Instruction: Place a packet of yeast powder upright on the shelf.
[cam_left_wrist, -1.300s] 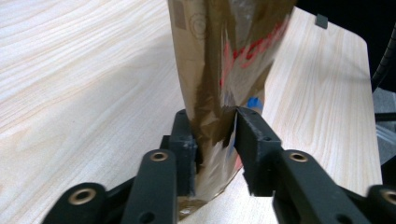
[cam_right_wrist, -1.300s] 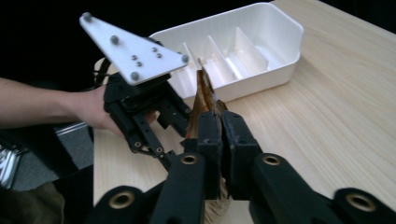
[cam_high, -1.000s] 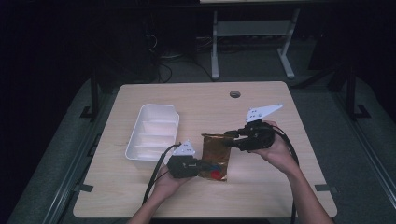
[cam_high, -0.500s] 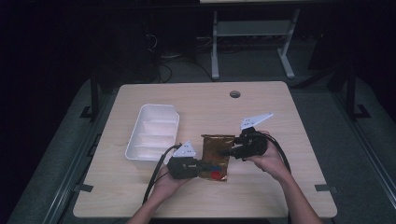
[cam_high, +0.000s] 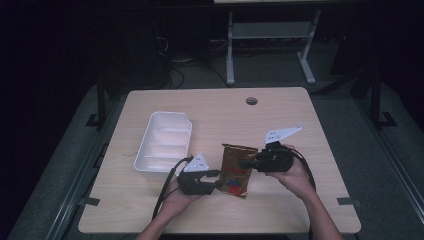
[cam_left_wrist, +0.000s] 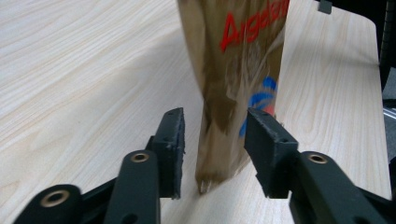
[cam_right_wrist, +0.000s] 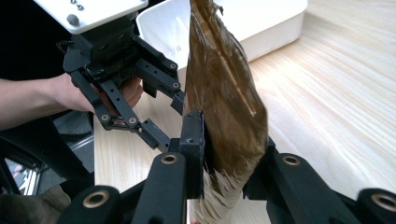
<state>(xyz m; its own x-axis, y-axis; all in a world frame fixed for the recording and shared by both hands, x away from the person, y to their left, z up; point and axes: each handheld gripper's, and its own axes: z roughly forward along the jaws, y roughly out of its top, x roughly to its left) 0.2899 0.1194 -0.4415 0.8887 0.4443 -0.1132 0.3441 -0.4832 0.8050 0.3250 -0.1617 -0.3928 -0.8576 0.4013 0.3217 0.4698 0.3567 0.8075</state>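
On the light wooden table (cam_high: 300, 200), a brown snack packet (cam_high: 236, 170) lies between the two grippers, with a white compartment tray (cam_high: 165, 141) to its left. The right gripper (cam_right_wrist: 224, 186) is clamped on the packet's crimped edge, a hold the high view hides. The left gripper (cam_left_wrist: 215, 154) has its jaws spread on either side of the packet's lower corner, not touching it. The left gripper view shows red lettering and blue marks on the packet.

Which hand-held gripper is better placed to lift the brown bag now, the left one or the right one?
The right hand-held gripper: its jaws already clamp the brown bag's edge. The left hand-held gripper is open, its jaws on either side of the bag but apart from it.
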